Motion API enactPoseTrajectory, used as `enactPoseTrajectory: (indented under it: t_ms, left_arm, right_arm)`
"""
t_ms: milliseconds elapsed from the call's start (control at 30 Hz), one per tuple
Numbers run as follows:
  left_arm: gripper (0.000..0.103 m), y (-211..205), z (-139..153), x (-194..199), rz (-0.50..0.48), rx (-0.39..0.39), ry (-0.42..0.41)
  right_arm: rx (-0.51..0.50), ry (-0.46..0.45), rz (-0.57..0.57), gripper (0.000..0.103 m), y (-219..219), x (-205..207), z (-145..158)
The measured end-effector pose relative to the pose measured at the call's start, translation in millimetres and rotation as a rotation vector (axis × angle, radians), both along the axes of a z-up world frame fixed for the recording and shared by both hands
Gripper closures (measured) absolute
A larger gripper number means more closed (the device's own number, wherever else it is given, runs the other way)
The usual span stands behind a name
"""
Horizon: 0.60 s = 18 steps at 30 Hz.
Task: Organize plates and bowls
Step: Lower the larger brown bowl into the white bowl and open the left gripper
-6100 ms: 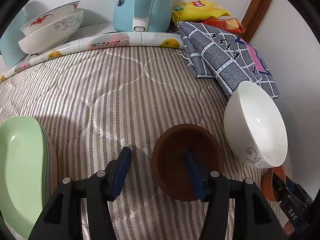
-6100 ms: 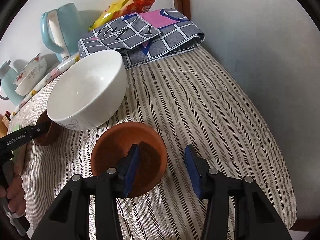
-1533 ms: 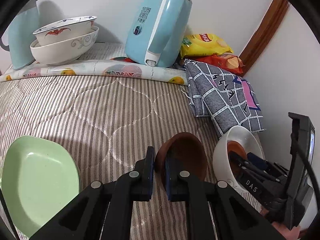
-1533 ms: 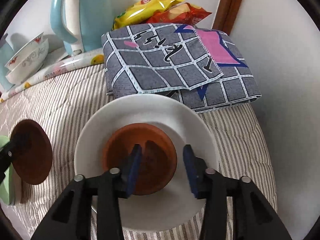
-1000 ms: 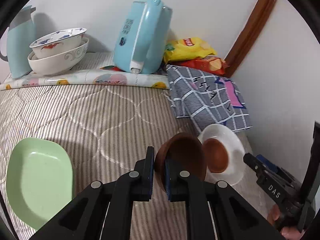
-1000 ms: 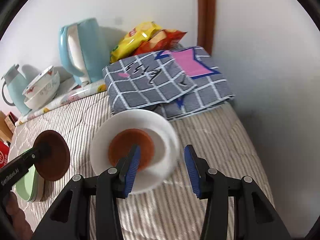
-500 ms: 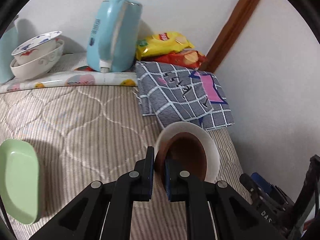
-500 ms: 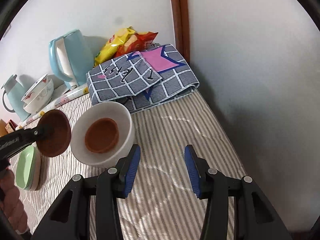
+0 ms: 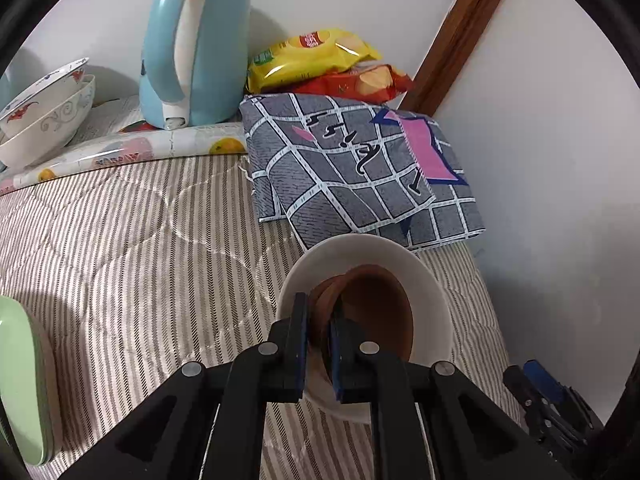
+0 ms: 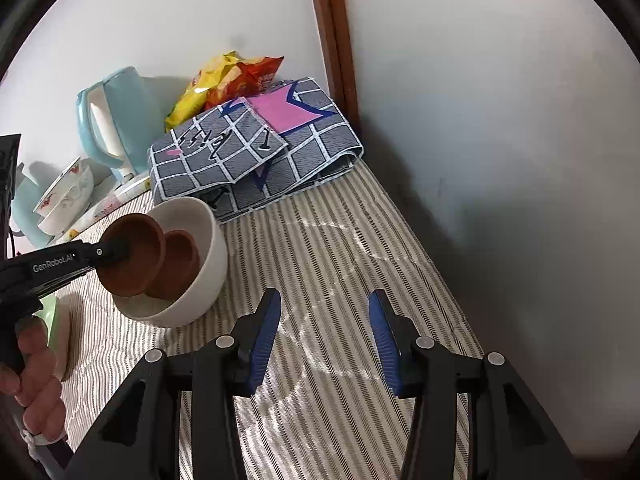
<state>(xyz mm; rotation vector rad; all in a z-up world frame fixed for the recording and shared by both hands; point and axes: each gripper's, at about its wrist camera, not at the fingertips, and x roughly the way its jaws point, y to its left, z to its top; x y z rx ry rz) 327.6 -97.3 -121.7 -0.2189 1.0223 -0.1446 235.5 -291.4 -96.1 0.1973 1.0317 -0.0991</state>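
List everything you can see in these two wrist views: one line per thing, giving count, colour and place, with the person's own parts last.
white bowl: 1, white, on the striped cover.
brown dishes: 2; one lies in the white bowl, one is held tilted over its rim.
green plates: stack, count unclear, pale green, left edge.
patterned bowls: 2, white, nested, back left.
kettle: 1, light blue, back.
snack bags: 2, yellow and red, back corner.
folded cloth: 1, grey check, behind the white bowl.
left claw: shut on the tilted dish.
right claw: open, empty.
hand: on the left claw's handle.
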Motion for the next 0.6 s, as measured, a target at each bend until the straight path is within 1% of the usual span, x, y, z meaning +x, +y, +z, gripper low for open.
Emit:
enactPoseTrajectory:
  t_ms: [133, 233, 333, 600]
  left_arm:
    - [0.093, -4.1, -4.6, 5.8, 0.003, 0.024, 0.001]
    - [0.093, -4.5, -9.5, 9.8, 0.003, 0.019, 0.016]
    - [0.093, -5.9, -13.3, 11.3, -0.003, 0.010, 0.026]
    - [0.093, -13.7, -18.2, 13.3, -0.023, 0.004, 0.027]
  right_arm:
    - [0.002, 0.002, 0.003, 0.057, -2.8, 1.2, -2.7]
    - [0.004, 0.010, 0.009, 0.057, -3.3, 1.6, -4.7]
    - [0.031, 0.009, 0.009, 0.057, -6.6, 1.4, -5.5]
    - [0.028, 0.017, 0.005, 0.057, -6.4, 2.4, -8.6]
